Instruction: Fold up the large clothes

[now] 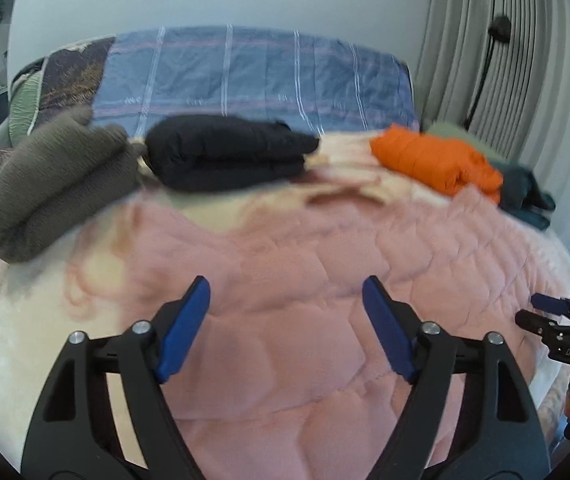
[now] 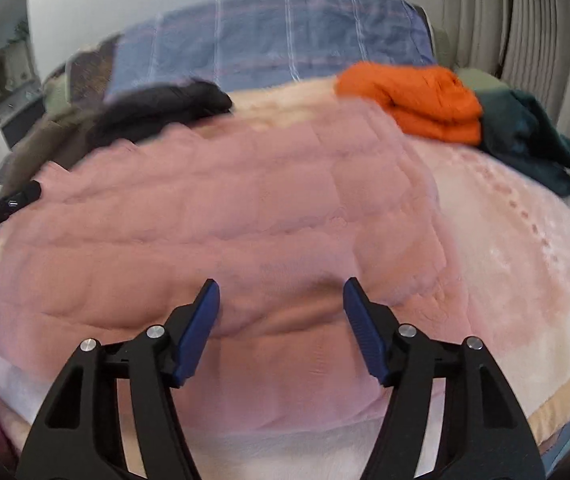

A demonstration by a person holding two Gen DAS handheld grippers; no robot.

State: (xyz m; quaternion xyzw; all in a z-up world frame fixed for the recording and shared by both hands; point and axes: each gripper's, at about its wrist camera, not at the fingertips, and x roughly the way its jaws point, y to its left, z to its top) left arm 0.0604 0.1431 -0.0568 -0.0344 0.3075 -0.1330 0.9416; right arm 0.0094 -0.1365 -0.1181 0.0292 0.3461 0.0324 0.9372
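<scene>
A large pink quilted garment [image 1: 305, 248] lies spread on a cream and pink blanket [image 1: 25, 340] over the bed. My left gripper [image 1: 285, 284] hovers over the garment's near part, open, and its blue pads grip nothing. In the right wrist view the same pink garment [image 2: 225, 208] fills the middle, with a soft hump of fabric between the fingers. My right gripper [image 2: 281, 284] stands open over it, and both pad faces show bare. The right gripper [image 1: 553, 312] also shows at the left wrist view's right edge. The left gripper [image 2: 5, 208] shows at the right wrist view's left edge.
Folded clothes line the far side of the bed: a grey-brown knit [image 1: 57, 184], a black piece [image 1: 225, 152], an orange one [image 1: 433, 160] and a dark teal one [image 1: 525, 192]. Blue plaid bedding [image 1: 253, 72] rises behind them. Pale curtains [image 1: 485, 60] hang at the right.
</scene>
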